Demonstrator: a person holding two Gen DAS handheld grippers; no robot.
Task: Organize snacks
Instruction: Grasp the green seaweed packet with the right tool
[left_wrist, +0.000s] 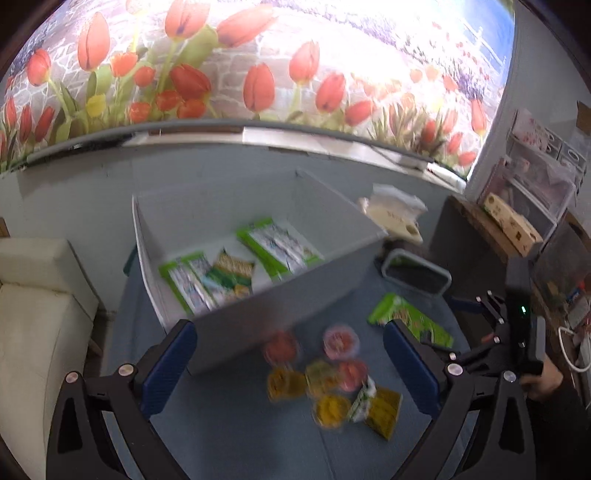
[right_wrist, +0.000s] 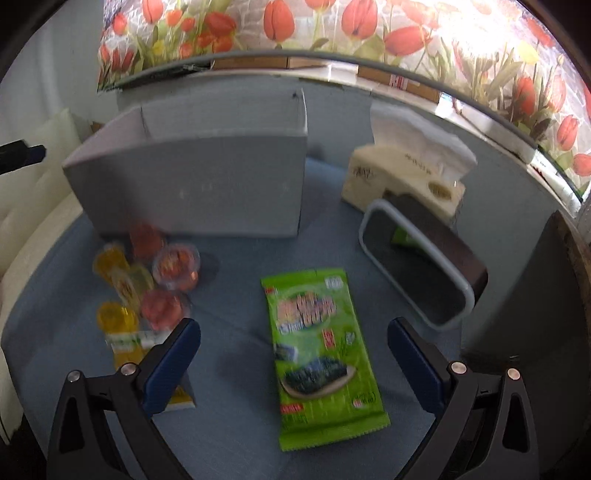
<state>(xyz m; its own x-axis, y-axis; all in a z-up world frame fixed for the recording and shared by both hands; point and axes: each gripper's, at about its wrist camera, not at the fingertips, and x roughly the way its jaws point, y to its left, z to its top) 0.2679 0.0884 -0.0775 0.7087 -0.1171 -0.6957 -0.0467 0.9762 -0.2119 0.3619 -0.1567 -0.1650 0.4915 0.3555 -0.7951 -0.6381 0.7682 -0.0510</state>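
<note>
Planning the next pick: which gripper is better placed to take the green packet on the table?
Right. The right gripper is open with the green packet between its fingers; the left gripper faces the jelly cups.

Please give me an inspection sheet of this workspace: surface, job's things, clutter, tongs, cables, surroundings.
Surface: blue table top, partly covered.
Job's things: grey box holding green packets; one seaweed packet lying flat outside it; jelly cups clustered in front of the box; yellow packet beside them.
Clutter: tissue box; dark bin with pale rim.
Tongs: left tongs open, empty; right tongs open, above the seaweed packet.
Cables: white cable at the right edge.
Surroundings: tulip mural; white sofa; shelf unit.
</note>
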